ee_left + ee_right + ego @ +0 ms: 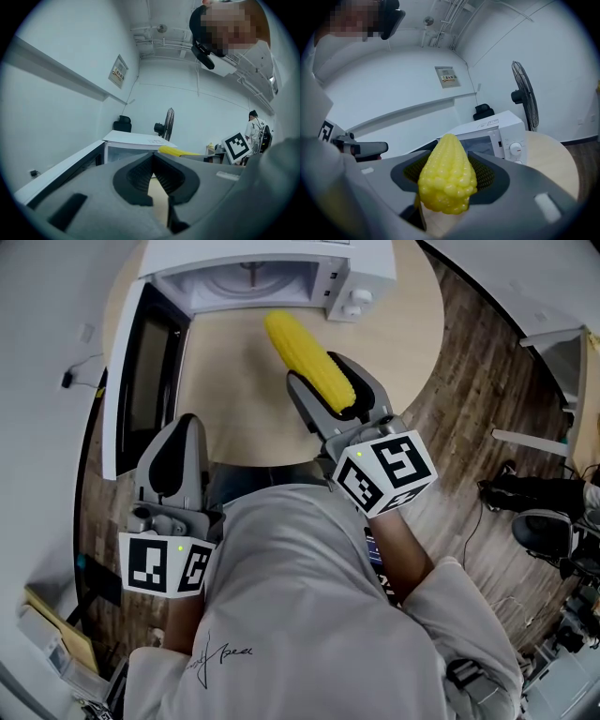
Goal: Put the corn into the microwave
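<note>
The corn (pixel 309 357), clamped by its rear end in the right tool (pixel 316 368) above the surface (pixel 403 343) before the open microwave (pixel 272 268), could be levered loose if knocked on the cavity rim, while the left tool (pixel 183 427) is held back, jaws together on nothing.

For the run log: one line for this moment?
right tool: shut on corn | left tool: shut, empty | microwave: door open | corn: over table, not yet inside

Yellow corn (pixel 307 357) gripped, white microwave (pixel 309 253) open
</note>
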Motion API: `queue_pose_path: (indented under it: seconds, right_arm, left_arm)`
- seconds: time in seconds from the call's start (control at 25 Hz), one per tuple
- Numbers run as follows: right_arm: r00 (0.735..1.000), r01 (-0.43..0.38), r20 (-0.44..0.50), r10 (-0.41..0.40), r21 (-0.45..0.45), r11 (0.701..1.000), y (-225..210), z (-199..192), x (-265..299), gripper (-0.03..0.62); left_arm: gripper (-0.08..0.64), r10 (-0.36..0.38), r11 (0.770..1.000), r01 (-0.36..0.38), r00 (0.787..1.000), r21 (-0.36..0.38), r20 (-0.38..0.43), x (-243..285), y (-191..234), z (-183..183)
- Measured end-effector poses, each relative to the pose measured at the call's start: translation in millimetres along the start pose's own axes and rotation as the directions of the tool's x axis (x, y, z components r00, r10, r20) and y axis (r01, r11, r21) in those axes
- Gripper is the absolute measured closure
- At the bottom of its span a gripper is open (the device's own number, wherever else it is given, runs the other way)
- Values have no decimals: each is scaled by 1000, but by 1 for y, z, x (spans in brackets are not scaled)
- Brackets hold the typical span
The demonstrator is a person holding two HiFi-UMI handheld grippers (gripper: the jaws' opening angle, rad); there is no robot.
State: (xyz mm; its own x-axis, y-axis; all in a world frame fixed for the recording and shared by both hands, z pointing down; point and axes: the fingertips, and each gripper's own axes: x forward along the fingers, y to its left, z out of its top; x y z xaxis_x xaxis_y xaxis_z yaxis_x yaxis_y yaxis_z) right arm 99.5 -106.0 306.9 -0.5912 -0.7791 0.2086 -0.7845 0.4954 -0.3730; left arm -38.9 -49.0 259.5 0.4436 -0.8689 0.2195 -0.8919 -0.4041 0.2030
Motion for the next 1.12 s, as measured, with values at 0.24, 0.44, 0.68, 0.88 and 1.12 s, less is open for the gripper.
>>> queue_pose_path:
  seconds: [0.24, 0.44, 0.68, 0.88, 1.12]
  right_arm:
    - [1000, -1, -10, 1, 14, 1000, -7, -3, 14, 332]
    - [1000, 0, -24, 1, 25, 1000, -14, -7, 26, 332]
    - [999, -3, -45, 5, 35, 999, -19, -13, 40, 333]
    - [998, -8, -56, 10, 43, 999, -20, -16, 51, 333]
    - [997, -17, -76, 21, 48, 999, -20, -22, 66, 333]
  left_arm:
    - [569, -7, 1000, 7, 1000, 0, -12, 9, 3, 1]
    - [569, -9, 1000, 9, 1000, -2, -13, 15, 6, 2]
    - [569, -8, 1000, 8, 1000, -15, -27, 17, 10, -4]
    - [569, -2, 1000, 1, 1000, -17, -31, 16, 15, -4]
    - [569, 8, 1000, -9, 999, -22, -40, 14, 24, -4]
